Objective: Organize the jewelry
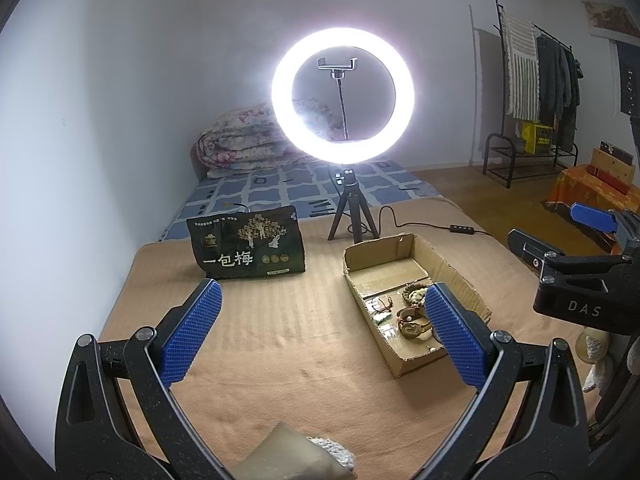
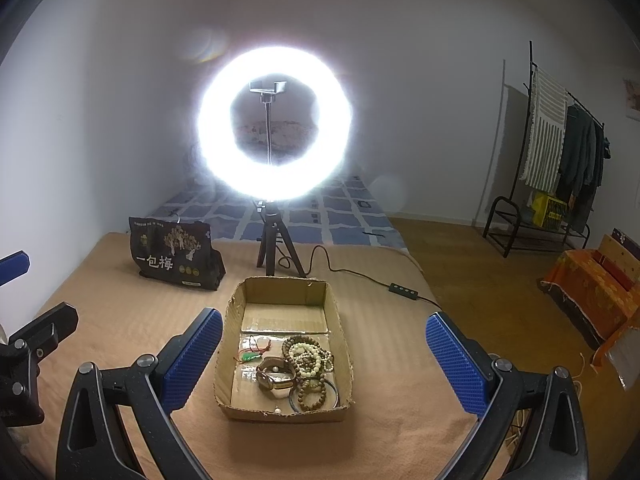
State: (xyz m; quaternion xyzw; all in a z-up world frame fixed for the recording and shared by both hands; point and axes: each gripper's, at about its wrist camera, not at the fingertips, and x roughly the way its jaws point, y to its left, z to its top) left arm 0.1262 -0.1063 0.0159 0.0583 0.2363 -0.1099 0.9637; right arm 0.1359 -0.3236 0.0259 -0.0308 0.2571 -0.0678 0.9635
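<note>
A shallow cardboard box (image 2: 340, 328) lies on the tan blanket and holds the jewelry: bead bracelets (image 2: 308, 354), a watch (image 2: 276, 378), a green pendant on a red cord (image 2: 250, 356) and a dark bangle (image 2: 334, 396). The box also shows in the left wrist view (image 1: 456, 272), with the watch (image 1: 414, 322). My right gripper (image 2: 324, 344) is open and empty, its fingers either side of the box, above it. My left gripper (image 1: 322, 318) is open and empty, left of the box. The right gripper's body (image 1: 580, 280) shows at the right edge there.
A lit ring light on a small tripod (image 2: 276, 240) stands behind the box, its cable and switch (image 2: 402, 290) running right. A dark snack bag (image 2: 174, 258) stands at the back left. The bed's edge and wooden floor (image 2: 480, 300) lie to the right. A clothes rack (image 2: 560, 160) stands far right.
</note>
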